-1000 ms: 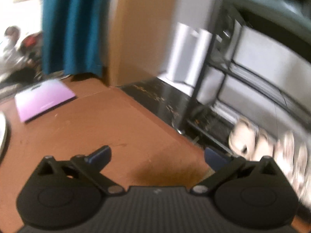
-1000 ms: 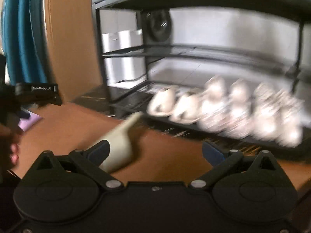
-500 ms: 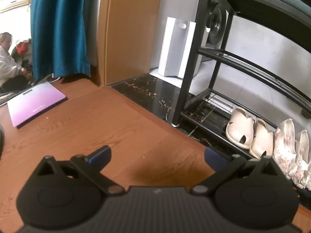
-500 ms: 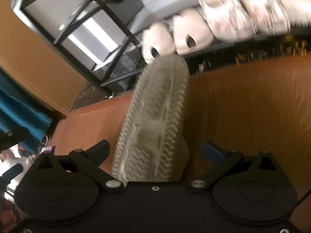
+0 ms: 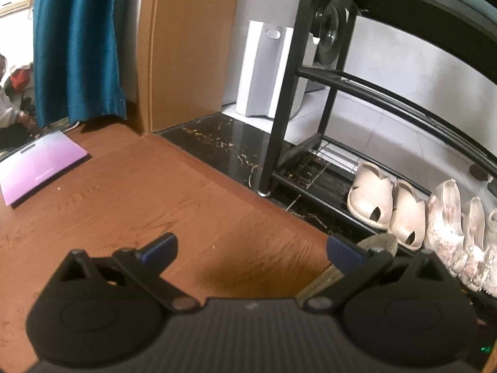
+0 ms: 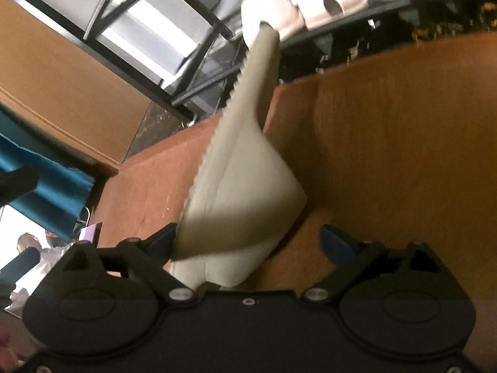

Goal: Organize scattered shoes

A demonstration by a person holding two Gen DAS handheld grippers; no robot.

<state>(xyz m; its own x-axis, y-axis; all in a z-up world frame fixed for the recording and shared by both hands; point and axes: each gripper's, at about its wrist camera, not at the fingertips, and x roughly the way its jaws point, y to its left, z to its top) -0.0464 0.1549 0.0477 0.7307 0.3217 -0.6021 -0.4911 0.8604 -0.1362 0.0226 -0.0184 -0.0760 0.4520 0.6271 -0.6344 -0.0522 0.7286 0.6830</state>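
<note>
A beige slipper [image 6: 245, 180] with a ridged sole lies tipped on its side on the wood floor, toe pointing at the black shoe rack [image 6: 198, 90]. My right gripper [image 6: 250, 241] is open around its heel, which rests against the left finger. In the left wrist view the slipper's toe [image 5: 377, 242] peeks from behind the right finger. My left gripper [image 5: 251, 248] is open and holds nothing above the floor. A pair of cream sandals [image 5: 369, 199] and pale flowered shoes [image 5: 444, 217] stand in a row on the rack's [image 5: 273, 108] bottom shelf.
A purple flat board [image 5: 40, 164] lies on the floor at left, below a blue curtain [image 5: 77, 46] and beside a wooden panel [image 5: 186, 46]. A white box [image 5: 264, 71] and a speaker [image 5: 326, 37] stand by the rack. A person [image 5: 6, 105] sits at far left.
The right gripper's view has swung and the slipper turned from sole-up to lying on its side. The left gripper barely moved; the slipper's toe now shows by its right finger.
</note>
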